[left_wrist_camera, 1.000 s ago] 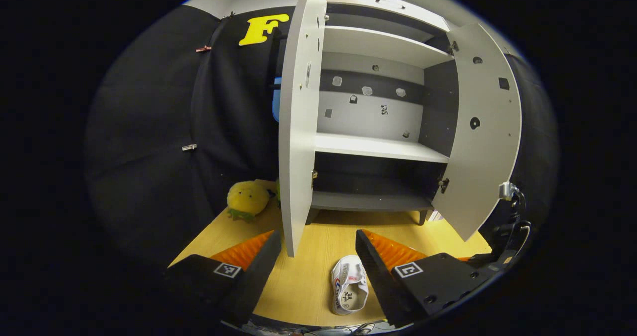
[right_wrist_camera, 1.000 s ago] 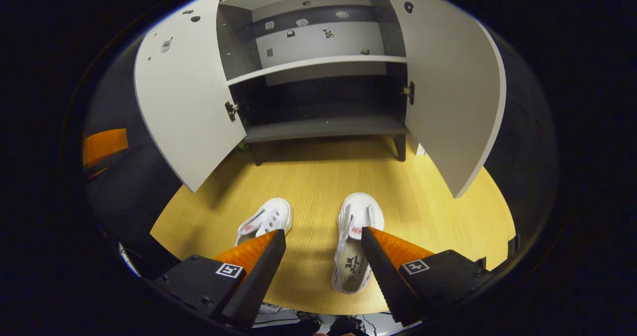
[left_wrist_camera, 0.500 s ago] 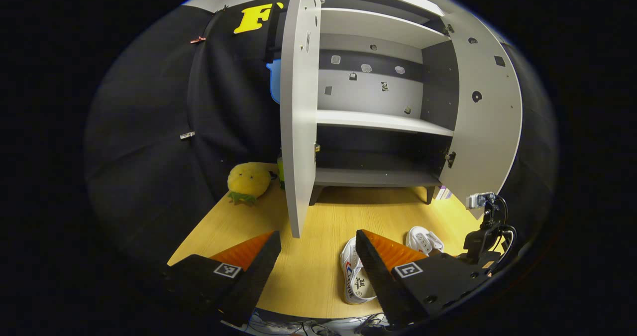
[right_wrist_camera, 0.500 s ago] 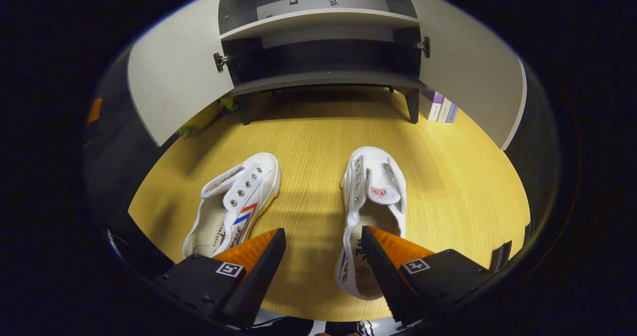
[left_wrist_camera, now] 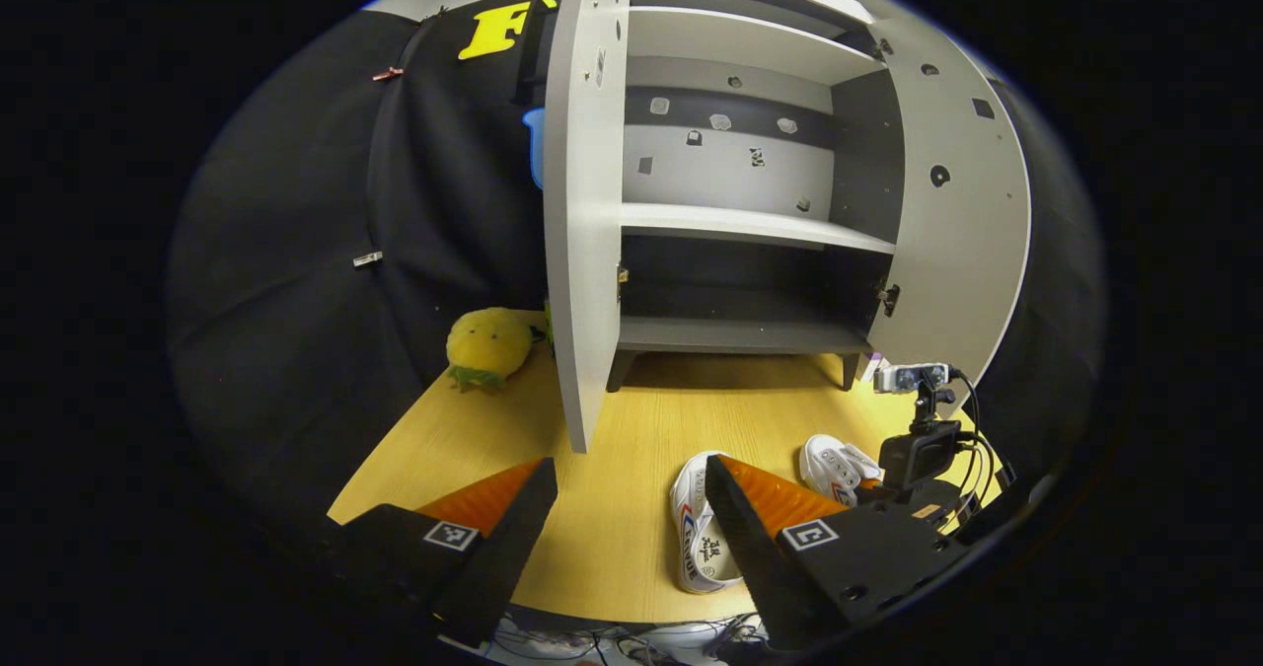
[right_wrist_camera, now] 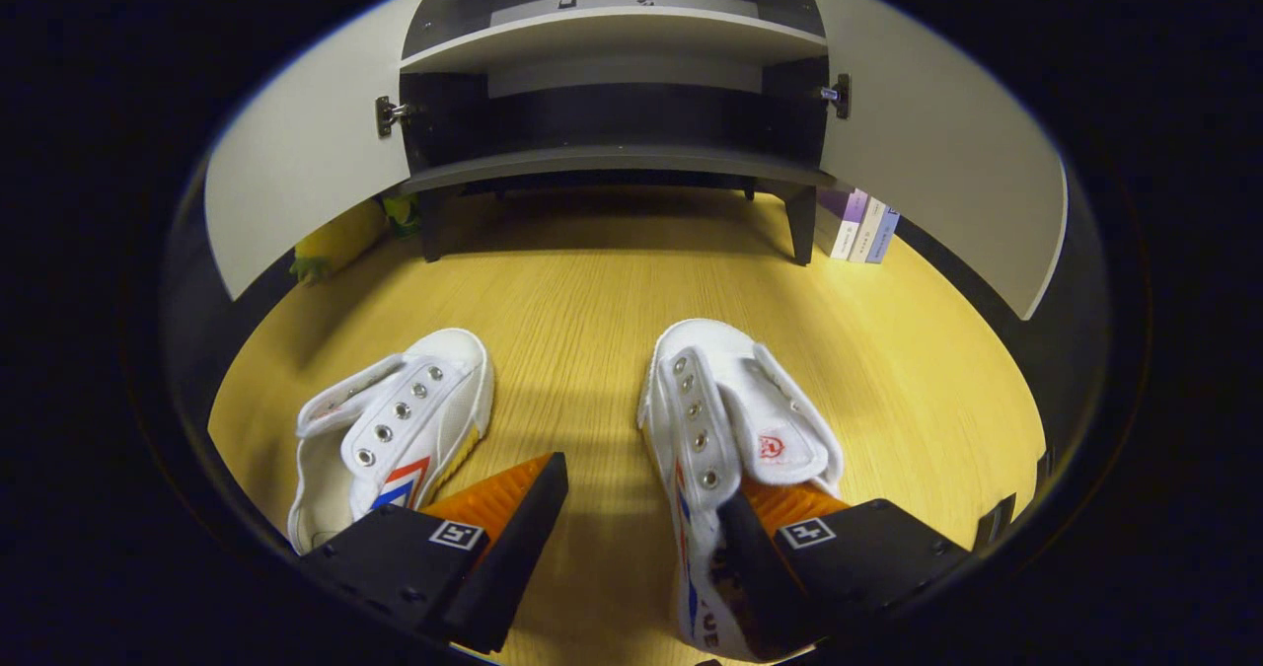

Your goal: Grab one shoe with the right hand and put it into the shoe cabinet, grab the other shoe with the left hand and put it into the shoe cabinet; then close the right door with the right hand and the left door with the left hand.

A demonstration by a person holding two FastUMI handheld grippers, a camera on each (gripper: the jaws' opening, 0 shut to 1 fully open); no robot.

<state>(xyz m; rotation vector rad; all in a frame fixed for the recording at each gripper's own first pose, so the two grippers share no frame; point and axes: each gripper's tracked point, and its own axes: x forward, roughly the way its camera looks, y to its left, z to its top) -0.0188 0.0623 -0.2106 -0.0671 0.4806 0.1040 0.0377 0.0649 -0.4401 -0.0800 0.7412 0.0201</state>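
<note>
1. We see the tall grey-and-white shoe cabinet [left_wrist_camera: 740, 212] standing at the far edge of the light wooden floor [right_wrist_camera: 592, 301], both white doors swung wide and its dark bottom shelf [right_wrist_camera: 612, 158] bare.
2. We find the two white canvas shoes with red and blue stripes on the floor in front of the cabinet, toes toward it: the right-hand shoe [right_wrist_camera: 730, 429] and, well apart from it, the left-hand shoe [right_wrist_camera: 395, 429].
3. Our right gripper [right_wrist_camera: 641, 508] is spread open low over the right-hand shoe, one finger dipped into the shoe's opening, the other over bare floor between the pair.
4. Our left gripper [left_wrist_camera: 631, 508] hangs released above the near edge of the floor, gripping nothing.
5. We note a yellow plush toy [left_wrist_camera: 488, 345] beside the left door, and a few books [right_wrist_camera: 863, 227] standing by the cabinet's right leg.
</note>
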